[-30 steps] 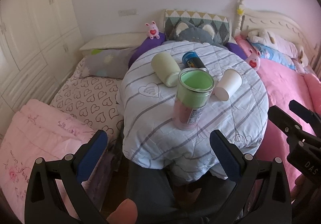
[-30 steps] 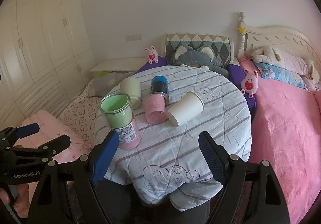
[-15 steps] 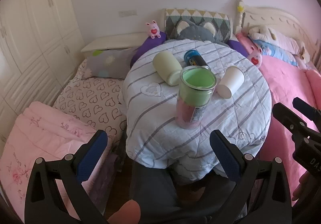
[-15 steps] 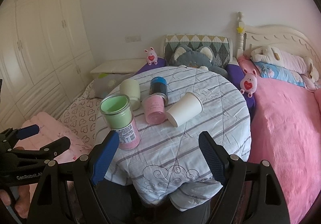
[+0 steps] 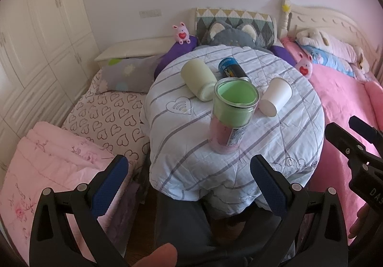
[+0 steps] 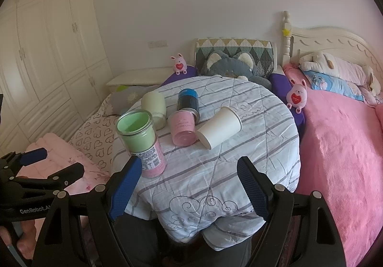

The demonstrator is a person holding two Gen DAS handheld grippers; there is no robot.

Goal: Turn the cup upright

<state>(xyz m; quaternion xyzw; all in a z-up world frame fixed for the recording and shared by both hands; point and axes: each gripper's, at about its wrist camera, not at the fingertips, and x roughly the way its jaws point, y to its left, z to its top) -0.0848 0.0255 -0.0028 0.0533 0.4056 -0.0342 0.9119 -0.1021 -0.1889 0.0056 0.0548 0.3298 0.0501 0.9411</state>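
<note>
A white paper cup (image 6: 219,127) lies on its side on the round table covered with a striped cloth (image 6: 251,147); it also shows in the left wrist view (image 5: 275,96). A pale cream cup (image 5: 197,79) (image 6: 154,109), a pink cup (image 6: 183,130) and a dark blue can (image 6: 188,100) (image 5: 231,68) also lie on their sides. A green and pink jar (image 5: 231,115) (image 6: 141,140) stands upright. My left gripper (image 5: 189,186) and my right gripper (image 6: 189,185) are open and empty, held before the table's near edge.
A pink bed (image 6: 340,147) with plush toys is on the right. A heart-print mattress (image 5: 107,114) and a folded pink quilt (image 5: 47,159) lie on the left. White wardrobes (image 6: 47,51) line the left wall. Cushions (image 6: 234,58) sit behind the table.
Both grippers have drawn back slightly from the table; the objects look a little farther. Nothing on the table has moved.
</note>
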